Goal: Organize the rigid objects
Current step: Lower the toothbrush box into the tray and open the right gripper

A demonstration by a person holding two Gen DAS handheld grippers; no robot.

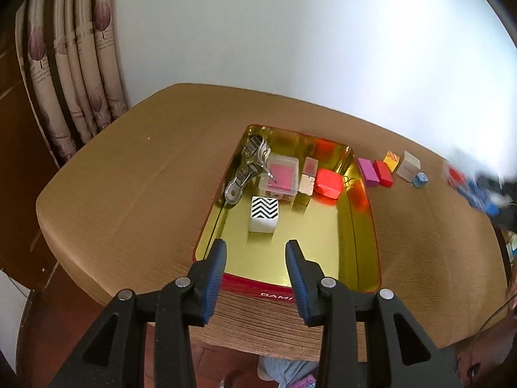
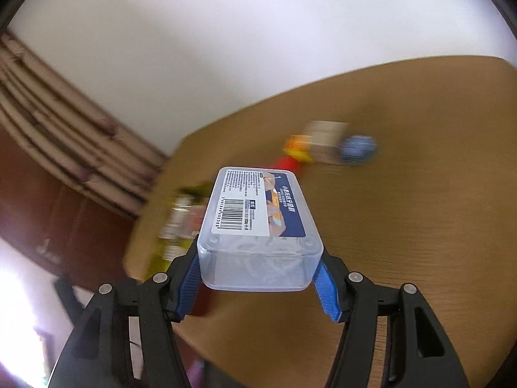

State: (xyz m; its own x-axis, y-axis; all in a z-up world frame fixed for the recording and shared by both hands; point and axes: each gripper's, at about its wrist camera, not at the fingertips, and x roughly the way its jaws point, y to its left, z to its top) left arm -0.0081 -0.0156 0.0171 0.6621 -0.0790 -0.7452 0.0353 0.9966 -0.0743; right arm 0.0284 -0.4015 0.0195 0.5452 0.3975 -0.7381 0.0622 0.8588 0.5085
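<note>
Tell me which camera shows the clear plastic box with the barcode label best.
The right wrist view. The clear plastic box fills the centre there, sharp, label up, clamped at its near end in the right gripper. The left wrist view does not show it clearly: only a blurred patch at the right edge beyond the tin.

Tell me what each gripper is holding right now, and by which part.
The right gripper grips a clear plastic box by the two long sides at its near end. The left gripper is open and holds nothing, above the tin.
</note>
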